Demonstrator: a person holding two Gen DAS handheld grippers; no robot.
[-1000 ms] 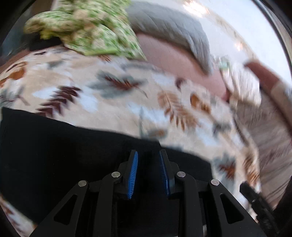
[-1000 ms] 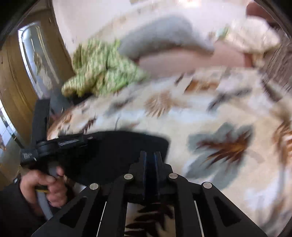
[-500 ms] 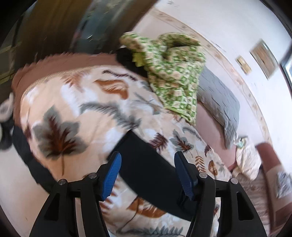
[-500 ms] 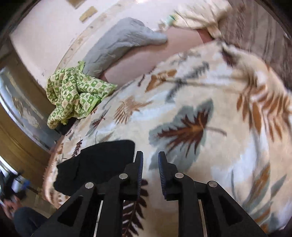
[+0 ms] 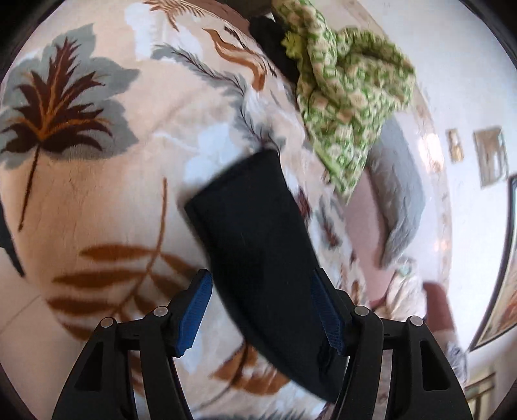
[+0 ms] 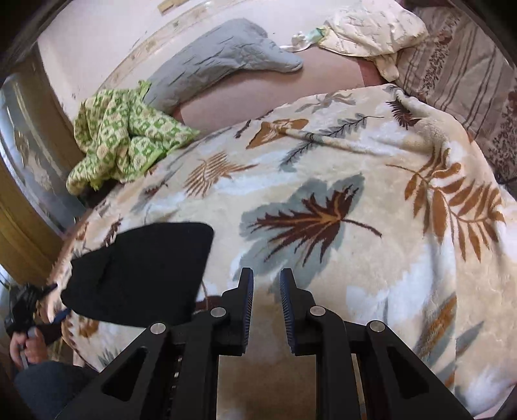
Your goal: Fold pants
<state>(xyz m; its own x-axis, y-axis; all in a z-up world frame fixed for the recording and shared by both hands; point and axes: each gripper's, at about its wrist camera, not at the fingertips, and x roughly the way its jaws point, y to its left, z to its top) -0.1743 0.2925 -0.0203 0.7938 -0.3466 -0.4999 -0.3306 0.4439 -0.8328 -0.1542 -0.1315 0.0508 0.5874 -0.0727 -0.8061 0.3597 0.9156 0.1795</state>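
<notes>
My left gripper (image 5: 261,310) has its blue-padded fingers (image 5: 195,307) spread wide, with the folded black pants (image 5: 255,248) lying between them on the leaf-print blanket (image 5: 97,194); I cannot tell whether either pad touches the cloth. My right gripper (image 6: 265,307) has its fingers a little apart with nothing between them, just blanket (image 6: 355,274) below, and the pants (image 6: 142,271) sit to the left of it, near the blanket's left edge.

From the left wrist view the pants run as a long dark strip away from me toward the crumpled green checked cloth (image 5: 345,97), with a grey quilted pillow (image 5: 400,200) and framed pictures (image 5: 489,155) on the wall beyond that cloth. The right wrist view shows the pants as a broad flat shape, plus my left hand (image 6: 26,345) on its gripper handle past the pants' left end, the green cloth (image 6: 126,135) behind the pants, the grey pillow (image 6: 219,61) and a cream pillow (image 6: 371,29) farther back
</notes>
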